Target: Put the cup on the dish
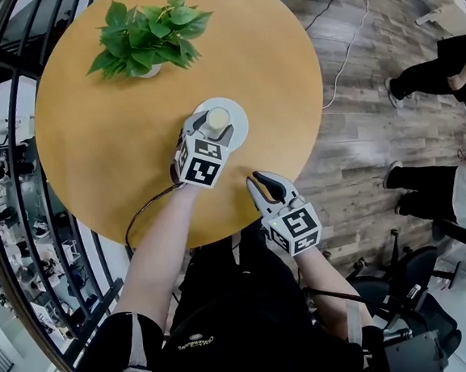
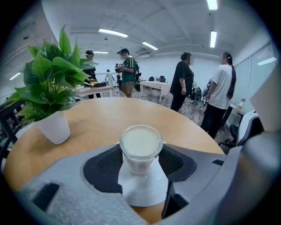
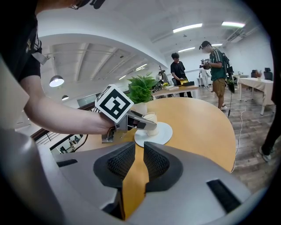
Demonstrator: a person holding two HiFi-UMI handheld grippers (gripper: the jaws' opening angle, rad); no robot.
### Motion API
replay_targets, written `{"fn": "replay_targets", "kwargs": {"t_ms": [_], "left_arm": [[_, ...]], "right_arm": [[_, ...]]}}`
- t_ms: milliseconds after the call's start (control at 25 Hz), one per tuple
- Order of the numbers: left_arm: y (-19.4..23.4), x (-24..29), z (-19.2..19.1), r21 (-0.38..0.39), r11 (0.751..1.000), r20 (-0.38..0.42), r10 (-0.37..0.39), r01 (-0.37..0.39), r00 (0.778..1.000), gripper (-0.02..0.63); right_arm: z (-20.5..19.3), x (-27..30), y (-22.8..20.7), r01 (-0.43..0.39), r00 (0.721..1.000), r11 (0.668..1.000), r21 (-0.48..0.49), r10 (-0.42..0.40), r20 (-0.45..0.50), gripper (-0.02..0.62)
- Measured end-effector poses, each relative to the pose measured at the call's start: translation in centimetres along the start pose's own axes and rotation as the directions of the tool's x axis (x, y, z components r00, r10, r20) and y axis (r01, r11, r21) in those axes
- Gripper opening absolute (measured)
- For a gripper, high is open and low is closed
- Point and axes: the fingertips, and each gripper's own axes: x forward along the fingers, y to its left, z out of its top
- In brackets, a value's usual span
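A small clear cup (image 1: 217,119) of creamy white liquid stands upright on a white dish (image 1: 240,122) near the middle of the round wooden table (image 1: 101,160). My left gripper (image 1: 214,131) reaches in from the near side, its black pads against the cup's two sides. In the left gripper view the cup (image 2: 141,145) fills the gap between the jaws, with the dish (image 2: 145,195) under it. My right gripper (image 1: 258,180) hovers at the table's near edge, jaws together and holding nothing. The right gripper view looks at the cup (image 3: 150,119), the dish (image 3: 163,134) and the left gripper (image 3: 147,124).
A green potted plant (image 1: 148,34) in a white pot stands at the table's far side, left of the dish. A black railing (image 1: 4,161) runs along the left. People's legs (image 1: 419,84) and a white cable (image 1: 350,41) are on the wooden floor to the right.
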Motion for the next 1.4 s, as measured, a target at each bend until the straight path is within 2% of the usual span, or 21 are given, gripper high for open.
{"fn": "replay_targets", "kwargs": {"t_ms": [400,680,1400], "left_arm": [[-0.1,-0.2,-0.1,0.041,0.999,0.032,0.014,-0.015,0.999,0.253],[-0.3,-0.4,0.0,0.034,0.999,0.070,0.008,-0.010,0.998,0.253],[0.0,-0.2,-0.1,0.029,0.999,0.093,0.030,-0.033,0.995,0.258]], "right_arm": [[-0.1,0.1,-0.3,0.008,1.000,1.000,0.003,-0.008,0.006,0.044],[-0.4,-0.2,-0.3,0.008,1.000,1.000,0.012,-0.008,0.005,0.044],[-1.1,-0.4,-0.9,0.031,1.000,0.999,0.024,-0.031,-0.002,0.044]]}}
